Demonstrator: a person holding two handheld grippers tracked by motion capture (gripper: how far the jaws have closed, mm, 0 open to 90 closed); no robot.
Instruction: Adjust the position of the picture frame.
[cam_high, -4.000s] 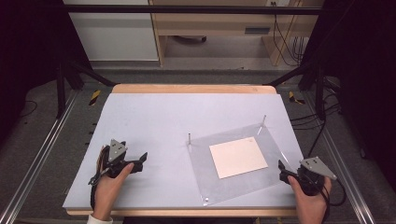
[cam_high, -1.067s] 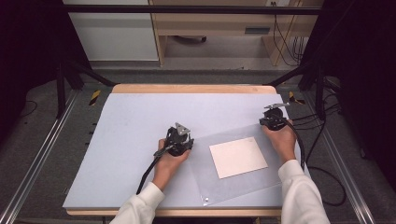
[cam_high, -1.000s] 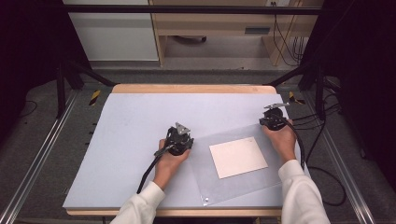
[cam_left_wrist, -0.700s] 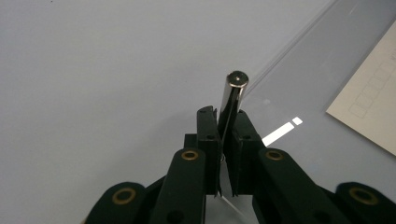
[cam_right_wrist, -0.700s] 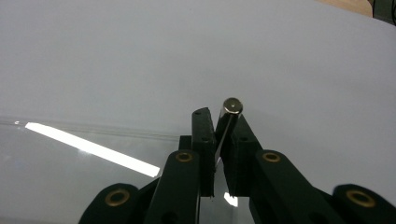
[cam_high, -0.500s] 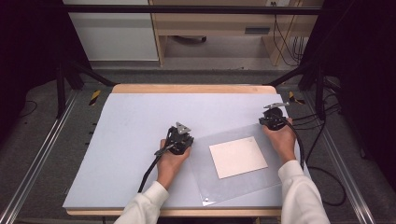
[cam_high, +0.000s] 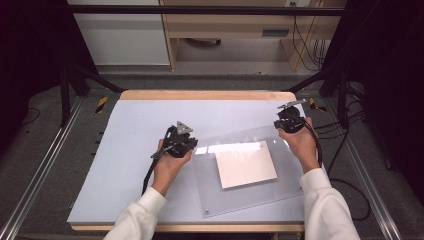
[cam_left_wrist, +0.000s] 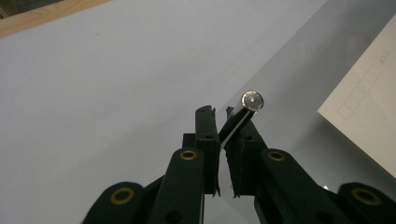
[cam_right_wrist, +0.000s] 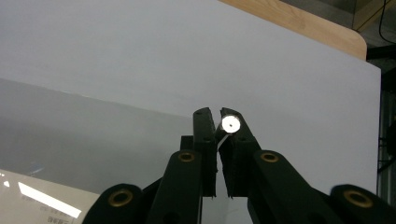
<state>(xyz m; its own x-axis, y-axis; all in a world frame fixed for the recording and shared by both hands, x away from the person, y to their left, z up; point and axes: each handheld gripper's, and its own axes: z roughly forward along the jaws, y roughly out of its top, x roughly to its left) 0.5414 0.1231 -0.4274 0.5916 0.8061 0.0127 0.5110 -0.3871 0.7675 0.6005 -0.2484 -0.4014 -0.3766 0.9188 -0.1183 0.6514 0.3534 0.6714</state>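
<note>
Clear plastic sheet (cam_high: 245, 167) over the paper (cam_high: 246, 164) is pinched by its far-corner metal pegs — left gripper (cam_high: 180, 142) and right gripper (cam_high: 288, 121) clamped on them — far edge starting up, lifting off left.

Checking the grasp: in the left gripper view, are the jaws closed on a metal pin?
Yes, the left hand-held gripper pinches the shiny metal pin standing from the clear sheet.

A pale sheet (cam_high: 130, 150) covers the counter (cam_high: 205, 95), whose wooden edge shows along the far side. Beyond it stands a wooden desk (cam_high: 225, 25) beside a white cabinet (cam_high: 120, 40). Cables (cam_high: 305, 35) hang at the far right. Metal rails (cam_high: 35, 175) run along the floor on both sides.
</note>
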